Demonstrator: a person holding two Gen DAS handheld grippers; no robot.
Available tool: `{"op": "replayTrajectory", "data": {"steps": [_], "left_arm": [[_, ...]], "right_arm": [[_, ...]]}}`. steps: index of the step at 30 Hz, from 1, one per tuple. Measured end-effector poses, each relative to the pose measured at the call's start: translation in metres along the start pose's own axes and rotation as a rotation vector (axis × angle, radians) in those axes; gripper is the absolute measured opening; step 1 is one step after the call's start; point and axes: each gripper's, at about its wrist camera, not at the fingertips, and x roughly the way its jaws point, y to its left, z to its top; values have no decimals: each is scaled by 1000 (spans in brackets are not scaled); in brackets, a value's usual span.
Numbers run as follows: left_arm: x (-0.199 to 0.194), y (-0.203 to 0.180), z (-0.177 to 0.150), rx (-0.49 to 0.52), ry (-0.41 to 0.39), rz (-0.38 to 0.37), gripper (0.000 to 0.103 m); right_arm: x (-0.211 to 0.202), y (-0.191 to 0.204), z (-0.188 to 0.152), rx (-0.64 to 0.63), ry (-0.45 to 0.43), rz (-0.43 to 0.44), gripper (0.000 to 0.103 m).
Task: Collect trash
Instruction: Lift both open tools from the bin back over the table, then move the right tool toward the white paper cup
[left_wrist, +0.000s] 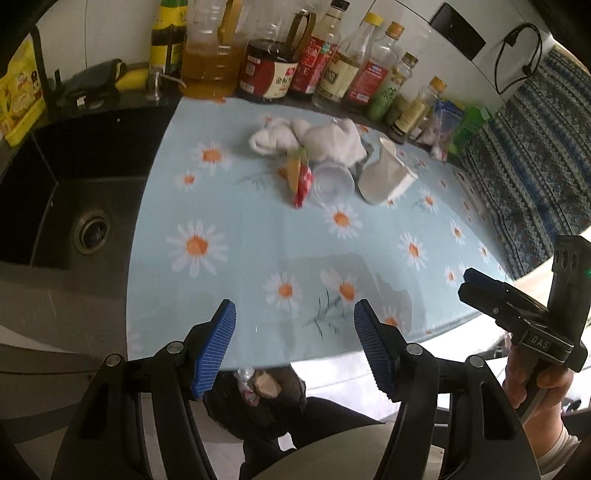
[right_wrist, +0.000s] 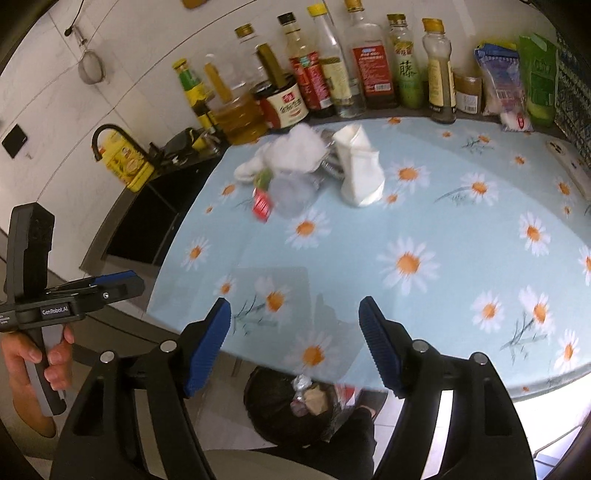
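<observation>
Tongs (right_wrist: 295, 347) gape empty; bottles (right_wrist: 332, 74) behind trash (right_wrist: 291, 173).

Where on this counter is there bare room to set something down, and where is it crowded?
Free: the daisy cloth between the trash pile and the near edge, and its right part beside the white carton. Crowded: the back row of bottles along the wall, and the pile of tissues, clear cup and red wrapper.
</observation>
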Motion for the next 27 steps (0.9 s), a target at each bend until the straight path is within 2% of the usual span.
{"op": "replayTrajectory", "data": {"steps": [8,19,27], "left_arm": [[10,-20,37,19,-30,49,64],[52,-36,79,6,5,121,64],[81,-29,104,-58,35,151,64]], "right_arm": [[17,-25,47,-24,-9,-1,75],[63,-55,94,-32,37,9,75],[97,-68,117,-53,84,39,75]]}}
